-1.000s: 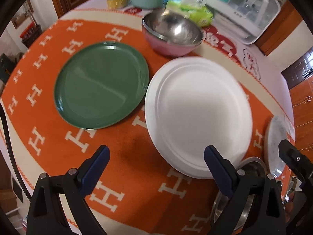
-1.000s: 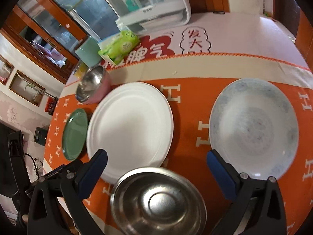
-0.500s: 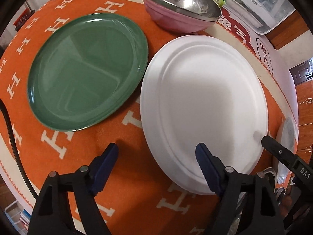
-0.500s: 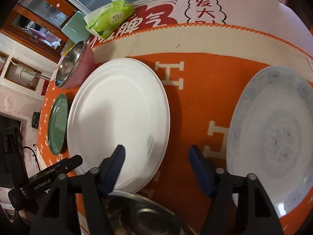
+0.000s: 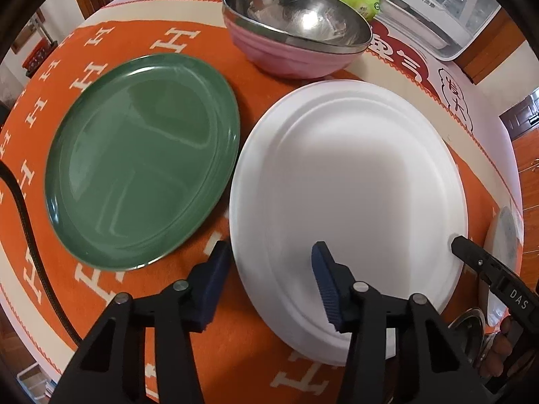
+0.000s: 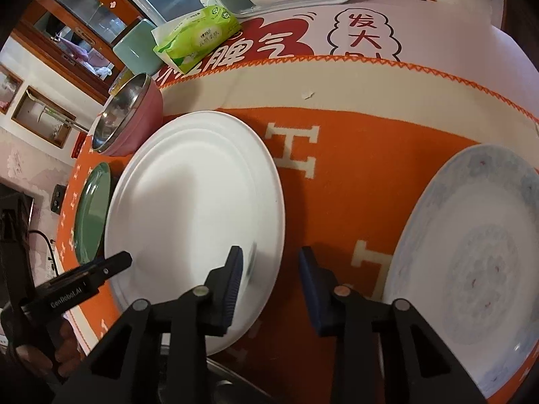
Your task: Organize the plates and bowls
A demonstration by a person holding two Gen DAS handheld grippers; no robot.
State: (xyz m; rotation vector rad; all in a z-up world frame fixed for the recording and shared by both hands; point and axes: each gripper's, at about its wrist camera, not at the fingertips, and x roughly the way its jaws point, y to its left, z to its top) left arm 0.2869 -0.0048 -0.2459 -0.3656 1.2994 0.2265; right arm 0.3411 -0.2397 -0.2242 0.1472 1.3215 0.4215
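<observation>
With the white plate (image 5: pixel 347 181) lying in the middle of both frames, we should let the closing left gripper (image 5: pixel 269 269) and right gripper (image 6: pixel 267 274) pinch its opposite rims evenly, both now half narrowed astride them, before lifting it level.

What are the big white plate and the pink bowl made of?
White plate: looks like matte molded pulp or foam, dull with pressed ridges near its rim; it could also be unglazed plastic.
Pink bowl: shiny mirror-like metal inside, probably stainless steel, with a smooth pink ribbed outside that looks like plastic.
</observation>
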